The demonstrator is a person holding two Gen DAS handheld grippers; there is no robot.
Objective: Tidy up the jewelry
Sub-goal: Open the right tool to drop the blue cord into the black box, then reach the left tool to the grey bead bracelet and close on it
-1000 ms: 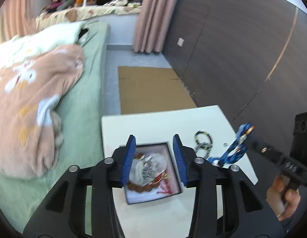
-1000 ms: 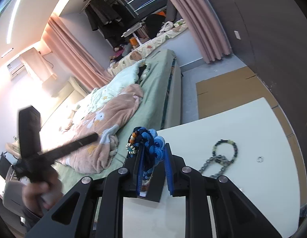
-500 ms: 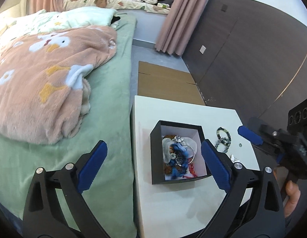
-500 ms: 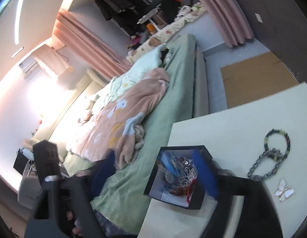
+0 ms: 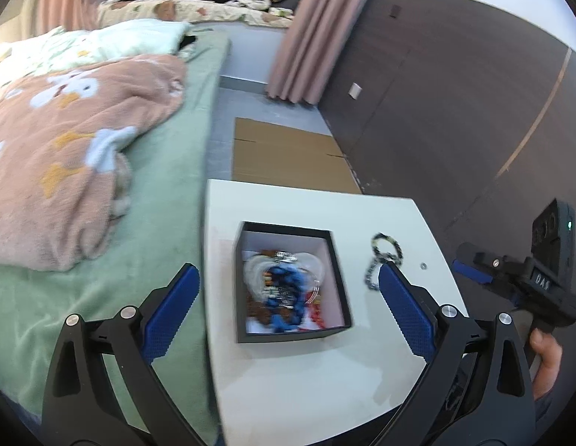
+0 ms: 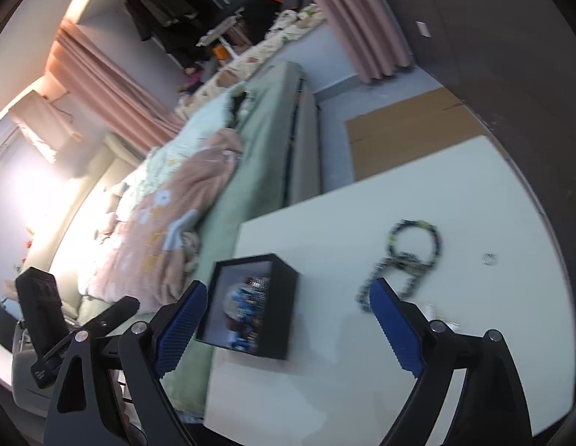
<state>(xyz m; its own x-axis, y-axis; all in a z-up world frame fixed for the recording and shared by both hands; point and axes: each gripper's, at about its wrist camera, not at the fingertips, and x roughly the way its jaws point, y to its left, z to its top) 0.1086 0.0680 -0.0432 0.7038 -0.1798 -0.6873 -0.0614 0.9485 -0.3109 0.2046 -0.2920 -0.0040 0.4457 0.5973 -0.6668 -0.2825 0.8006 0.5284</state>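
Grippers first, nearest to me: the left gripper hangs over the near part of the white table with its blue pads spread wide and nothing touching them. The right gripper is spread wide too; its jaws have just been opening, and nothing is gripped between them. A hand wraps the right gripper's handle at the table's right edge.

Just beyond the pads sits the black box, open-topped and white inside, near the table's left edge beside the bed. Jewelry is heaped in it, with a blue beaded piece on top of silvery and red bits; the heap is blurred.

To the right of the box, on the bare tabletop, a dark beaded bracelet lies with a chain trailing from it. A small ring lies farther right, well apart.

Past the table come flattened cardboard on the floor, the green bed with its pink blanket, and pink curtains.
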